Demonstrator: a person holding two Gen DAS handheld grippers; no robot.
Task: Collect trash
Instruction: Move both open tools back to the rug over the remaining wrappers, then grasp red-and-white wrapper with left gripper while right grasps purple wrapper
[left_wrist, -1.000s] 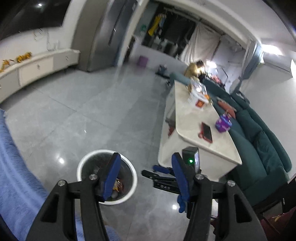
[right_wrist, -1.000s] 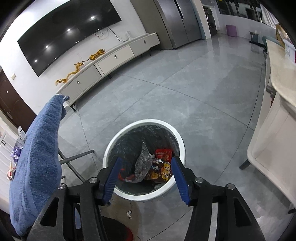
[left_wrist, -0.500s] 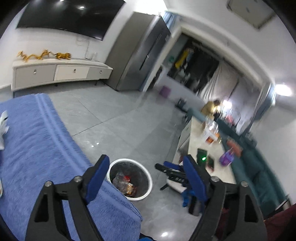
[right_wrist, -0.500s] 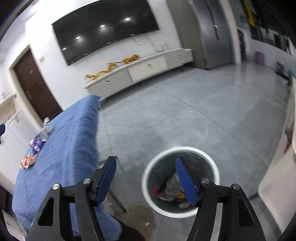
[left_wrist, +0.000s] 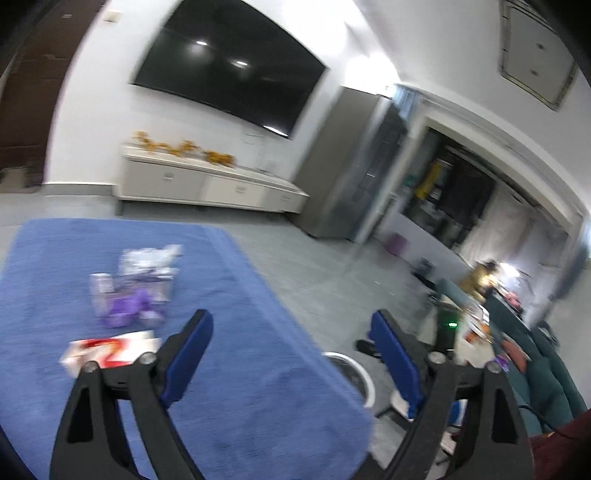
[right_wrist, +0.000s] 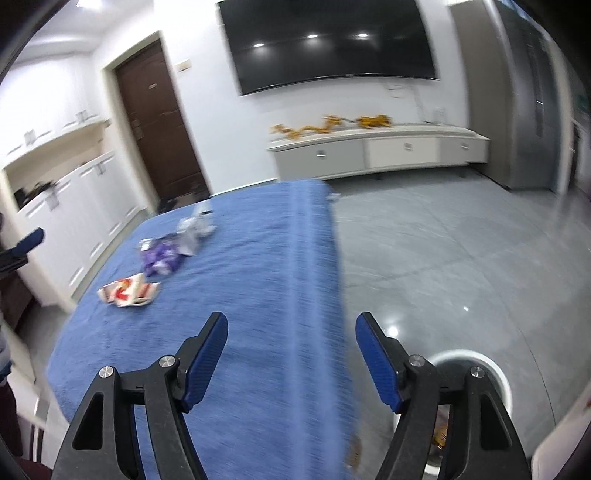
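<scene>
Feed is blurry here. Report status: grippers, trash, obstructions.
Left gripper and right gripper open, empty, jaws just widened. Wrappers on blue cloth; bin on floor beside. Nothing in the way.

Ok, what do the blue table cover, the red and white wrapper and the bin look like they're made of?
Blue table cover: looks like terry or woven cloth, matte, with ribbed stripes near its edge.
Red and white wrapper: probably printed plastic film or foil, crumpled and slightly shiny.
Bin: white rim, smooth and glossy, likely plastic; blur leaves it open.

blue-covered table (right_wrist: 280, 258), red-white wrapper (right_wrist: 127, 293), purple wrappers (right_wrist: 162, 256)
</scene>
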